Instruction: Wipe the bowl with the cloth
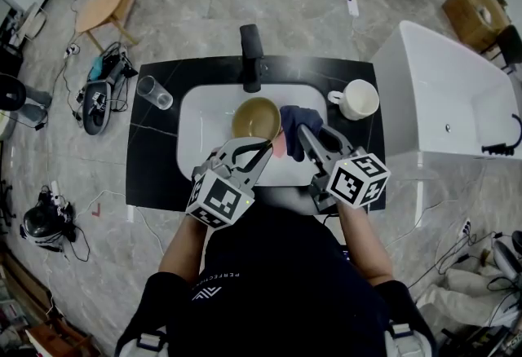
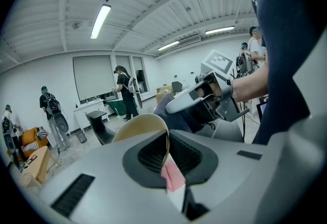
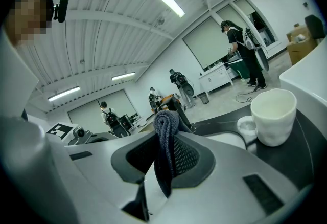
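Here, tan bowl [image 1: 256, 117], rim between left fingers [image 2: 149, 155]

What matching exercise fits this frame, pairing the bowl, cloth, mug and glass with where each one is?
Things:
1. bowl
2. cloth
3. mug
4. glass

Places:
A. on the counter, left of the sink in the head view
B. clamped in the right gripper
C. on the counter, right of the sink in the head view
D. rim clamped in the left gripper, over the sink

Pairs: 1-D, 2-B, 3-C, 4-A
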Available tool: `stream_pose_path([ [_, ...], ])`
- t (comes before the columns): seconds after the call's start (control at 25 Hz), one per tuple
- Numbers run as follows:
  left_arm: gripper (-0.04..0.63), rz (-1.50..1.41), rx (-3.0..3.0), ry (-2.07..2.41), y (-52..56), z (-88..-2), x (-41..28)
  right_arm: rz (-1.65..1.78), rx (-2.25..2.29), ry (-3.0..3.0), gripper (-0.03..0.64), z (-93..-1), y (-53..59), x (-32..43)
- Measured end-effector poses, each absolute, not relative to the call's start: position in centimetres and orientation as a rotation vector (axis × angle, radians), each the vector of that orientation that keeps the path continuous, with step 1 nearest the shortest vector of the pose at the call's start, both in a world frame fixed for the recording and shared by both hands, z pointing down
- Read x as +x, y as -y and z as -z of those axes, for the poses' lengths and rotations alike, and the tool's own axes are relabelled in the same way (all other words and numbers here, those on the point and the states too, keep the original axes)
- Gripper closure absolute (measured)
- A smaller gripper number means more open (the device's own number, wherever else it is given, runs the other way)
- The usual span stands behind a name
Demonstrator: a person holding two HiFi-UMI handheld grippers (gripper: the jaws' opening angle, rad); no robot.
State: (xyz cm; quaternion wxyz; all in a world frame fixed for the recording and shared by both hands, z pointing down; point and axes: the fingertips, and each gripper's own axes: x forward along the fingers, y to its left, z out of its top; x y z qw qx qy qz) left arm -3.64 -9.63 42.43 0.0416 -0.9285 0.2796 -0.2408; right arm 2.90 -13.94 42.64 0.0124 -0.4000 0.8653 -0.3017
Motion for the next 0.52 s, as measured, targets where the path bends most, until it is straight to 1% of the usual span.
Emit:
stream_pose_path([
  [0.52,0.577,0.754,-2.839,-0.849,9.72,-42.70,-3.68,0.936,-1.260,-2.690,0.534,-42.56,14.63,3.18],
])
